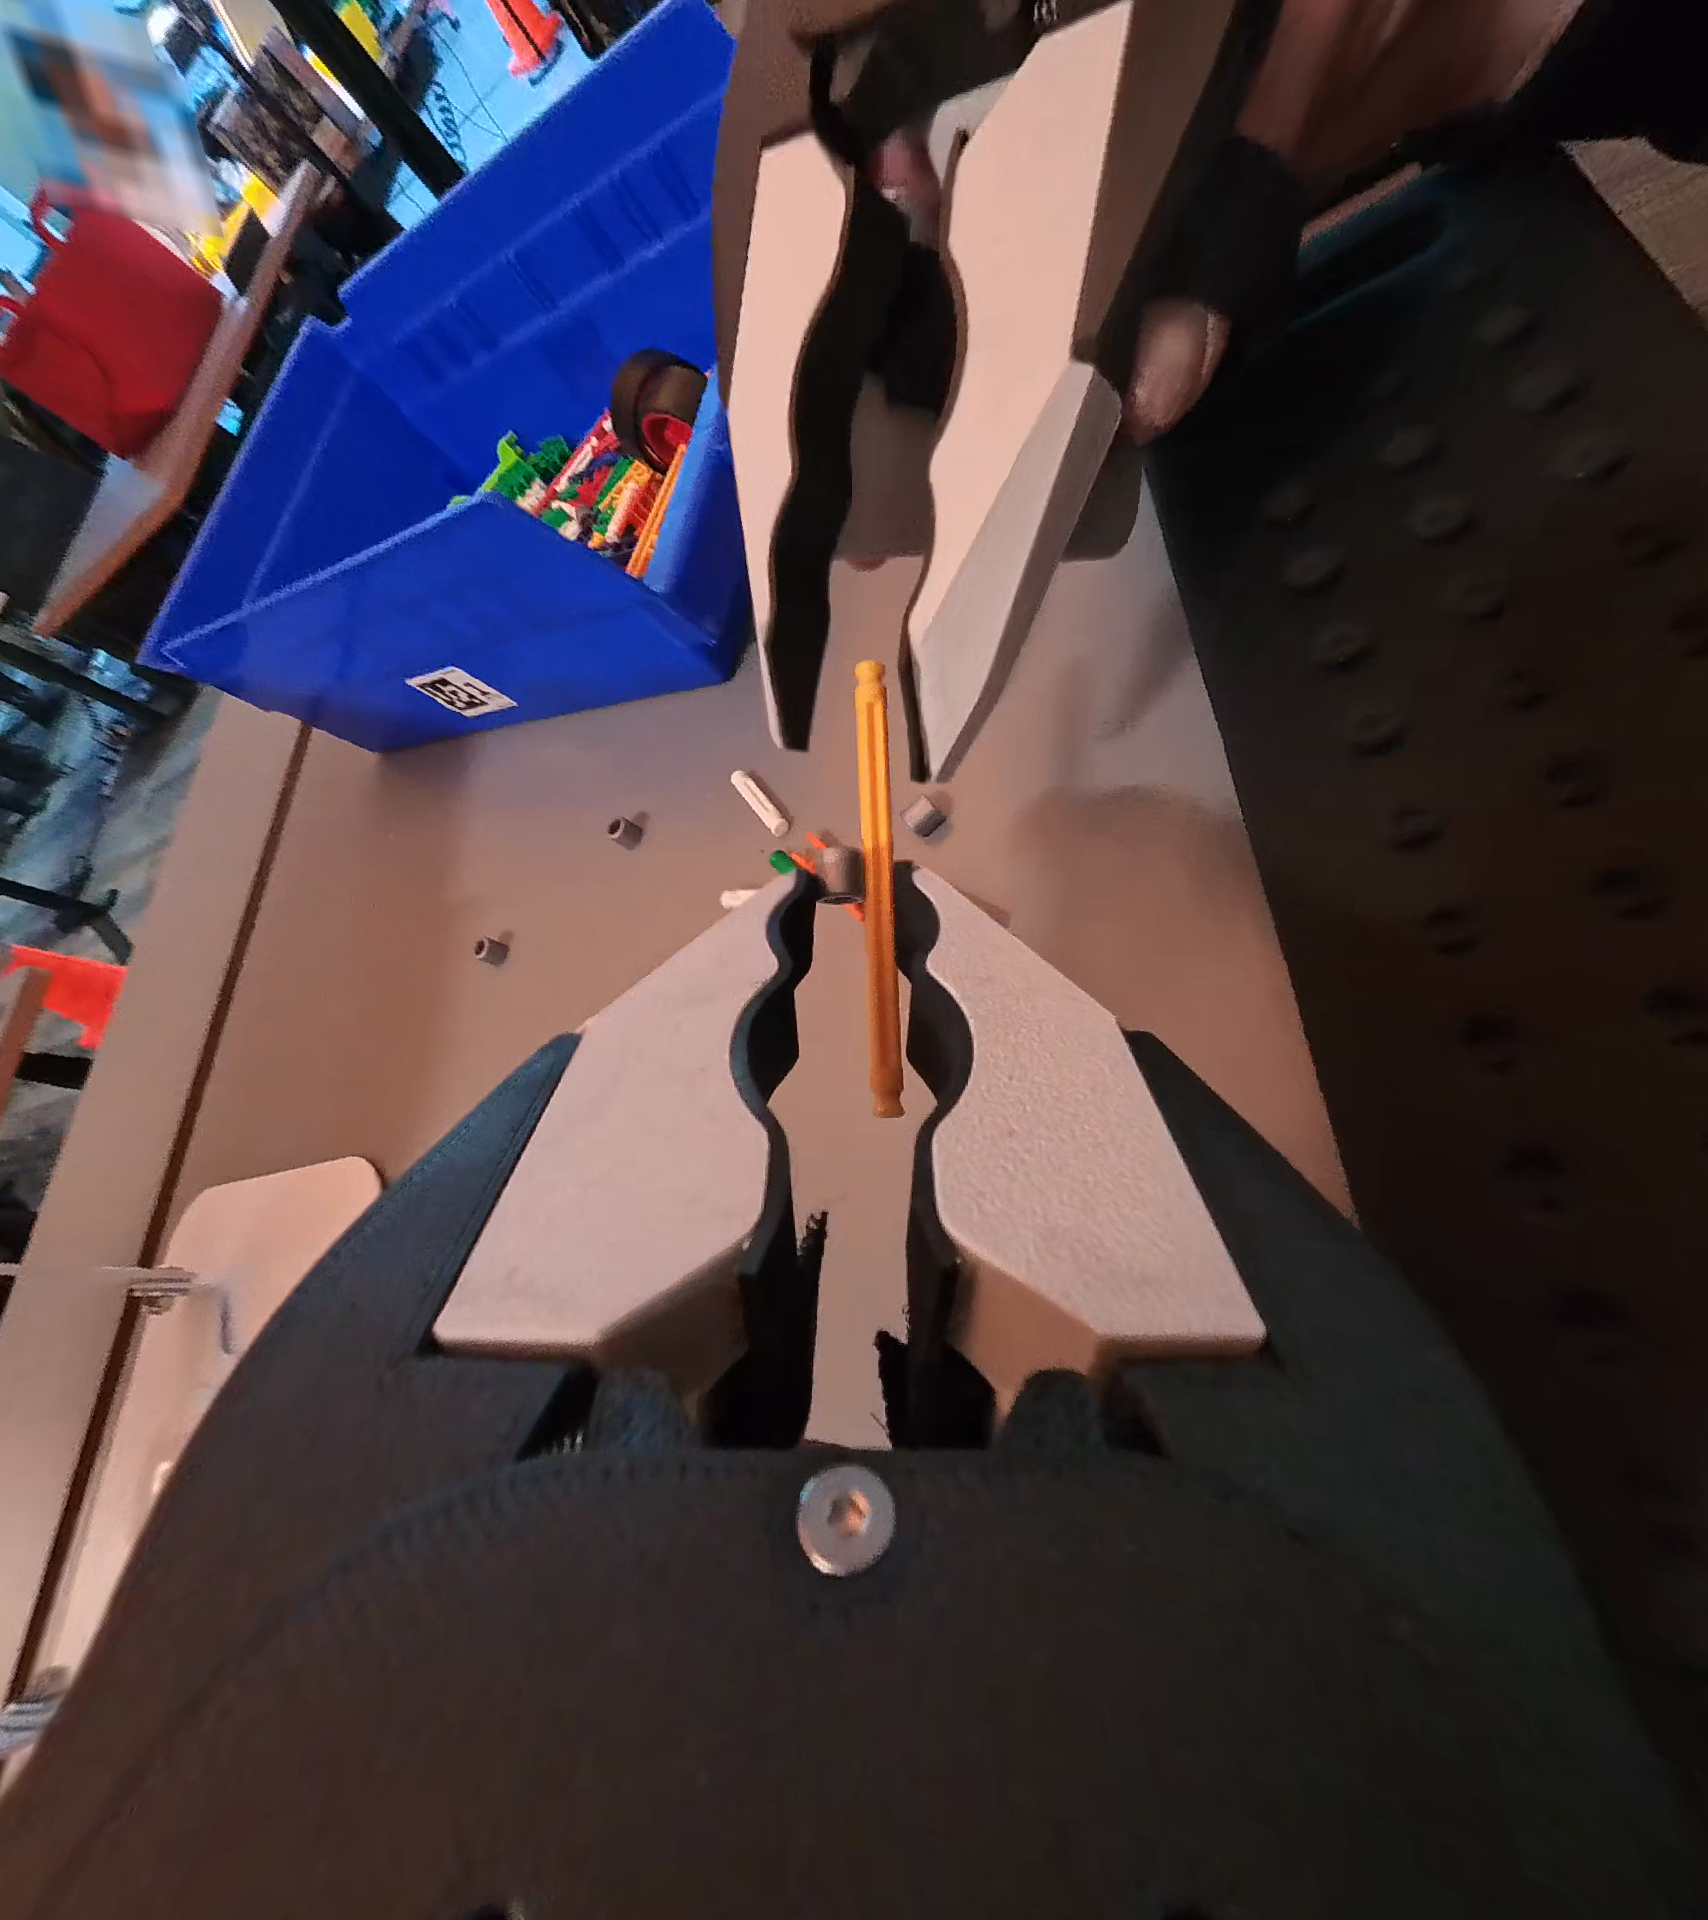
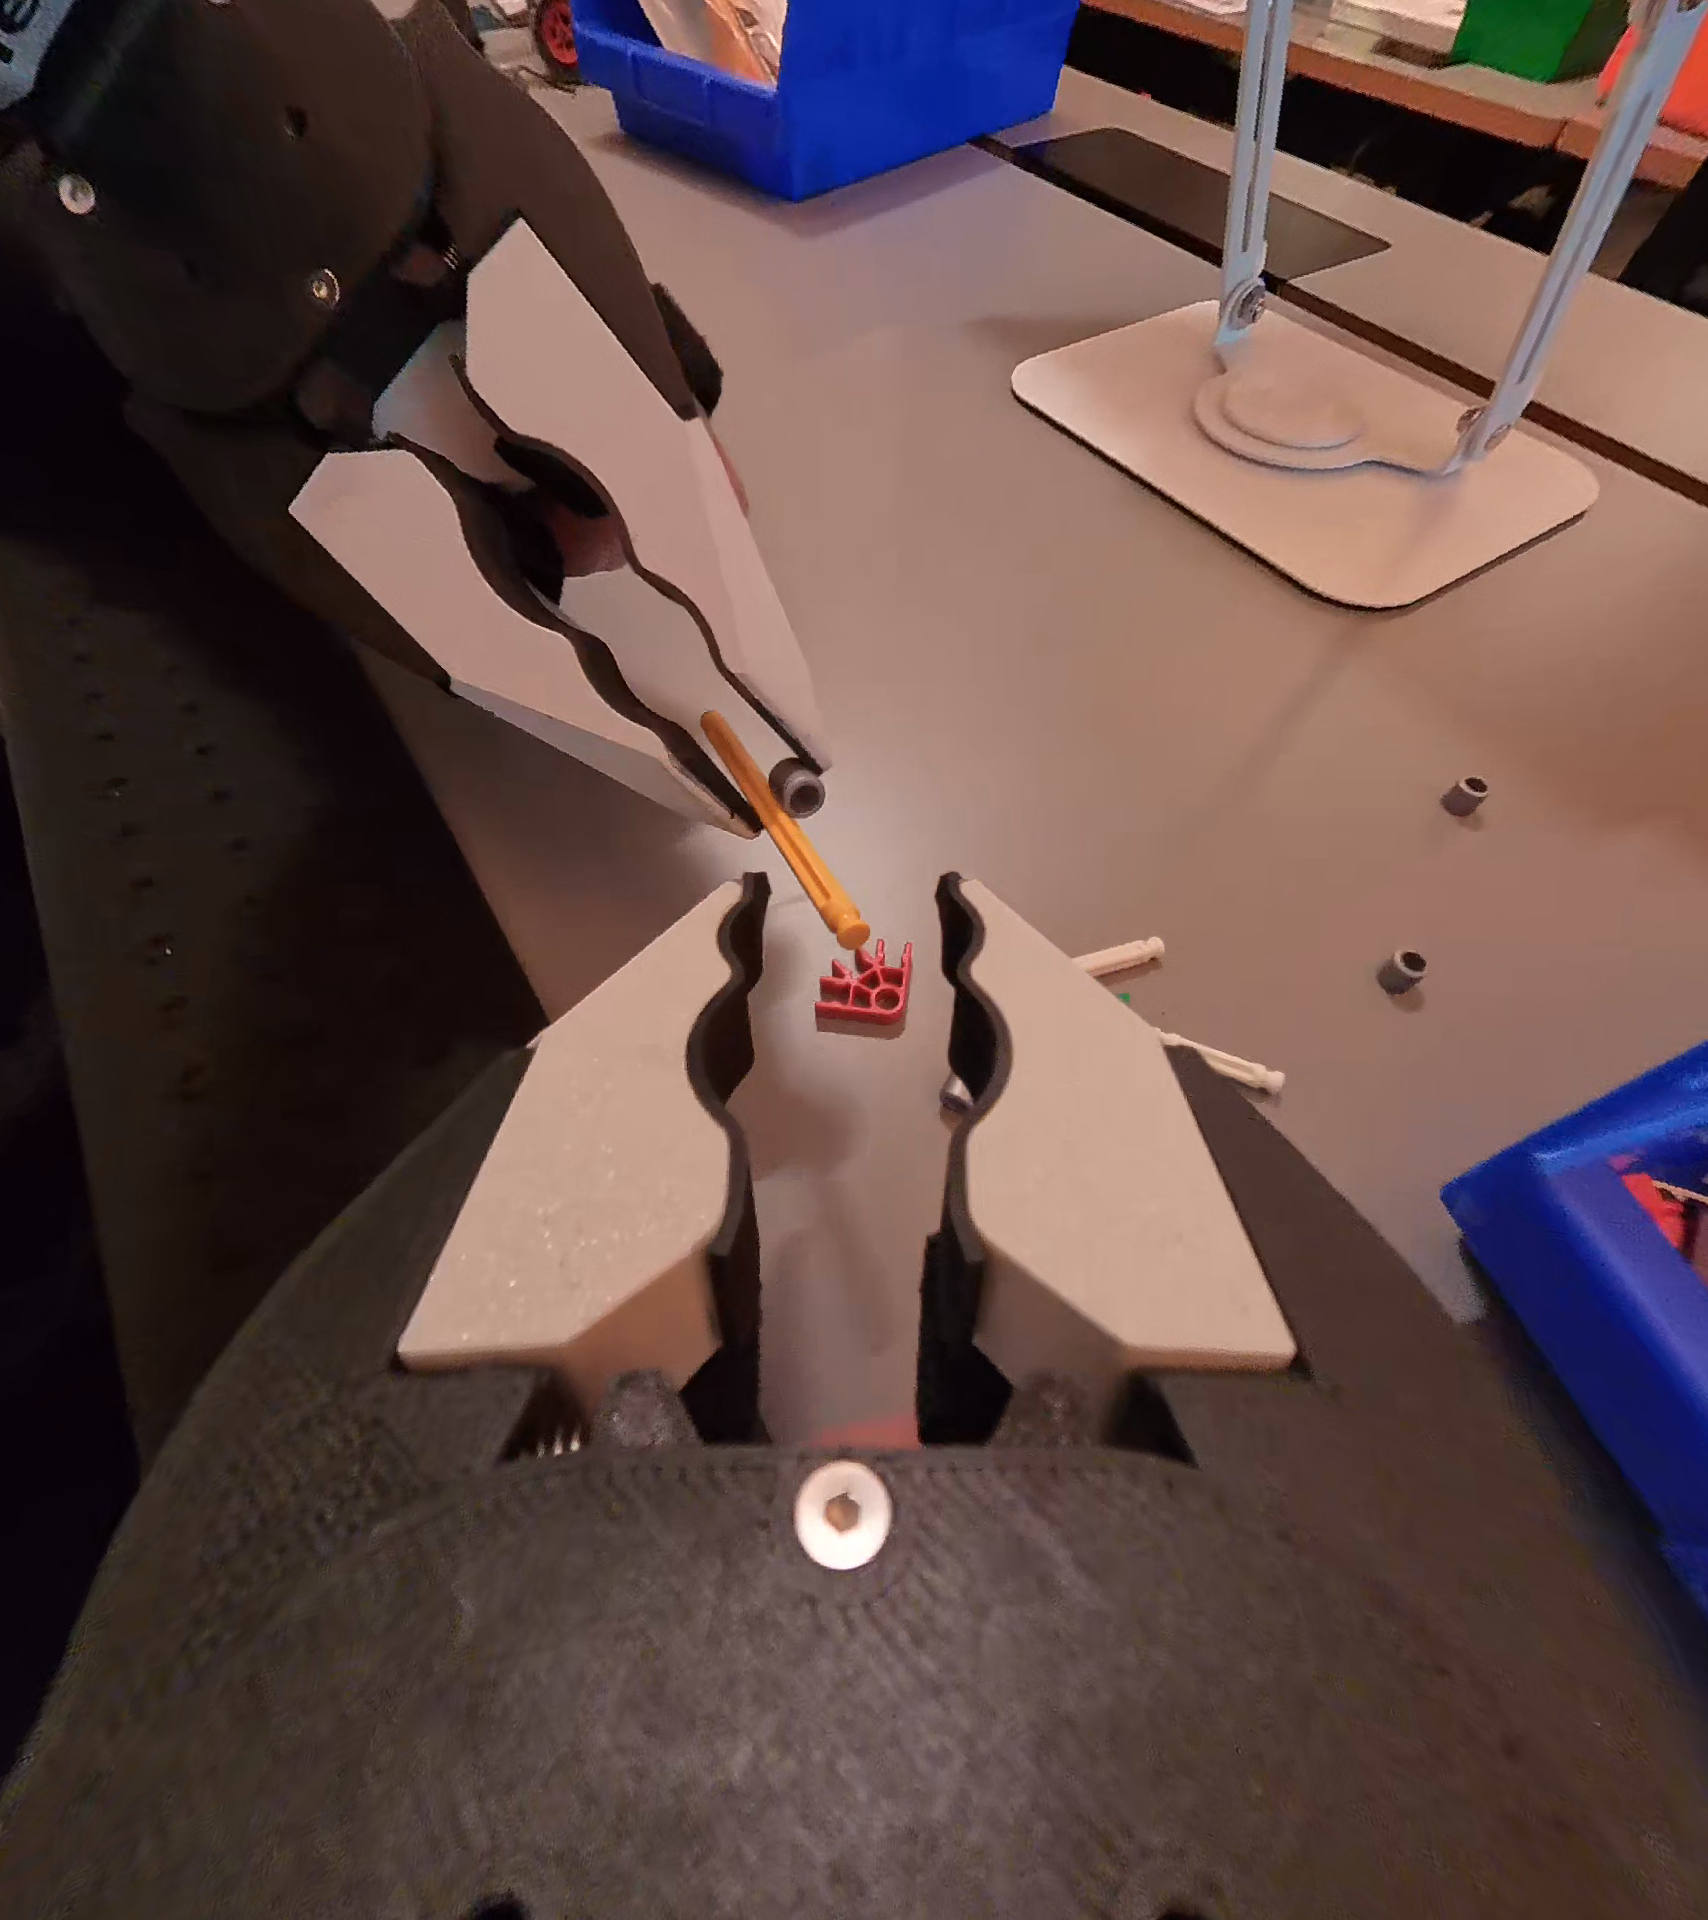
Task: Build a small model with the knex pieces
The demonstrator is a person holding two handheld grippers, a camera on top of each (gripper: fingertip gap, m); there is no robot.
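Note:
My left gripper (image 1: 860,883) is shut on a long orange rod (image 1: 878,894), with a small grey spacer (image 1: 842,873) pinched beside it at the fingertips. In the right wrist view the left gripper (image 2: 777,795) holds the rod (image 2: 788,831) tilted down above the table, with the spacer (image 2: 798,792) at its tip. The rod's lower end hangs just above a red connector piece (image 2: 865,992) lying flat on the grey table (image 2: 1089,675). My right gripper (image 2: 850,883) is open and empty, with the red connector between its fingertips. It faces the left gripper and also shows in the left wrist view (image 1: 860,753).
A blue bin (image 2: 1660,1351) of mixed coloured parts stands at the right, seen also in the left wrist view (image 1: 476,520). Loose white rods (image 2: 1125,954) and grey spacers (image 2: 1463,795) lie nearby. A white stand base (image 2: 1297,457) sits farther back. A dark perforated board (image 2: 206,935) borders the left. My left and right fingertips are right by each other. The red connector piece (image 2: 865,992) is about equally far from each gripper, around 6 cm.

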